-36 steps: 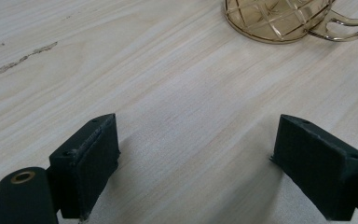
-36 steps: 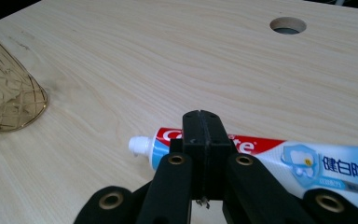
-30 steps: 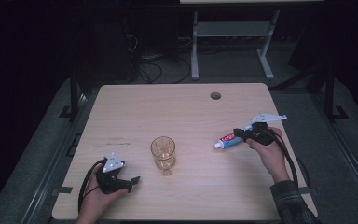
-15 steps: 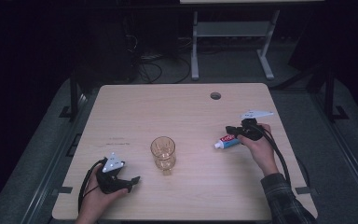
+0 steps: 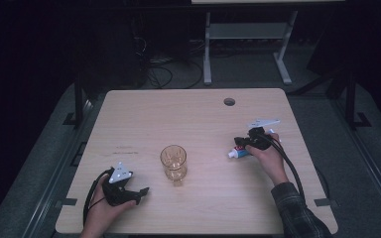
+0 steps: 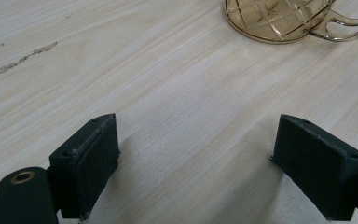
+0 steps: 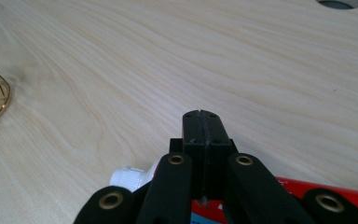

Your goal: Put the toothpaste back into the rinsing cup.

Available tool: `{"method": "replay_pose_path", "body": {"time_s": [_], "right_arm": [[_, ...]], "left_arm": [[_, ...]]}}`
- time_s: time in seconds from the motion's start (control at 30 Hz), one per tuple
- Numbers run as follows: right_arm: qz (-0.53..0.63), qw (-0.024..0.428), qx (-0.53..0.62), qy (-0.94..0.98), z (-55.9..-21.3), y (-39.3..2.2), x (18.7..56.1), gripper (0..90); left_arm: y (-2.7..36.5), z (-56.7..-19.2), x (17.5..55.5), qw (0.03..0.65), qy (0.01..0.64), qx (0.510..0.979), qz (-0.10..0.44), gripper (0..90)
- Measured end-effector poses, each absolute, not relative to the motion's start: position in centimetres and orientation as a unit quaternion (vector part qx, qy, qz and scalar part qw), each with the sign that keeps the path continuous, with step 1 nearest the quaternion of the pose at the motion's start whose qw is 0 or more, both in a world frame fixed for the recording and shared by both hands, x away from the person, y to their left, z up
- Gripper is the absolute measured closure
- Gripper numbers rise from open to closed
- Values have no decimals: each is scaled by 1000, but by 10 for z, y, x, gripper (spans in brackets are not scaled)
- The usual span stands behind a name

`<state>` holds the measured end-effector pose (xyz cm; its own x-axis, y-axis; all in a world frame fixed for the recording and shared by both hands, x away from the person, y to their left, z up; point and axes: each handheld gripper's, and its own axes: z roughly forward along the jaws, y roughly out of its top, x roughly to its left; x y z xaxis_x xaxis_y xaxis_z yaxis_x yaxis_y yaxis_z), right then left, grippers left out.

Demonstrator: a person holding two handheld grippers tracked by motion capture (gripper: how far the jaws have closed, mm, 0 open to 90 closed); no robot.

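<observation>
Toothpaste tube point(image 5: 238, 152): from the high view we are seeing it lying on the table point(image 5: 188, 119) at the right, just under our right gripper point(image 5: 242, 143).
Left gripper point(image 5: 136, 192): we are resting it near the front edge, short of the amber glass point(image 5: 173, 162).
Left gripper view: our jaws are standing spread wide over bare wood, the glass point(image 6: 279, 18) ahead.
Right gripper view: our jaws are pressed together with nothing between them, hovering right over the tube point(image 7: 130, 176), its white cap pointing left.

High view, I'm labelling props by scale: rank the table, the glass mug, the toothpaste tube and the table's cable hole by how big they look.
1. Table
2. Glass mug
3. Toothpaste tube, partly hidden under the right gripper, so this rank is unsure
4. Cable hole
</observation>
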<state>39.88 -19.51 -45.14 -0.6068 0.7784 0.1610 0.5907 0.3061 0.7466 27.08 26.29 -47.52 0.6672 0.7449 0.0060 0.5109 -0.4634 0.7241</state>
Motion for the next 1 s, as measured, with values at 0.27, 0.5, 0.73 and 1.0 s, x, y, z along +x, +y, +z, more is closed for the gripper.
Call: {"method": "replay_pose_path", "body": {"time_s": [0.27, 0.5, 0.73, 1.0], "right_arm": [[400, 112, 433, 800, -456, -197, 399, 898], [398, 112, 430, 803, -455, -199, 396, 898], [397, 110, 427, 805, -453, -202, 392, 897], [395, 109, 431, 804, -455, -209, 385, 898]], "left_arm": [[263, -475, 271, 359, 374, 839, 163, 130], [263, -475, 271, 359, 374, 840, 163, 130], [263, -475, 271, 359, 374, 839, 163, 130], [263, -475, 271, 359, 374, 839, 163, 130]]}}
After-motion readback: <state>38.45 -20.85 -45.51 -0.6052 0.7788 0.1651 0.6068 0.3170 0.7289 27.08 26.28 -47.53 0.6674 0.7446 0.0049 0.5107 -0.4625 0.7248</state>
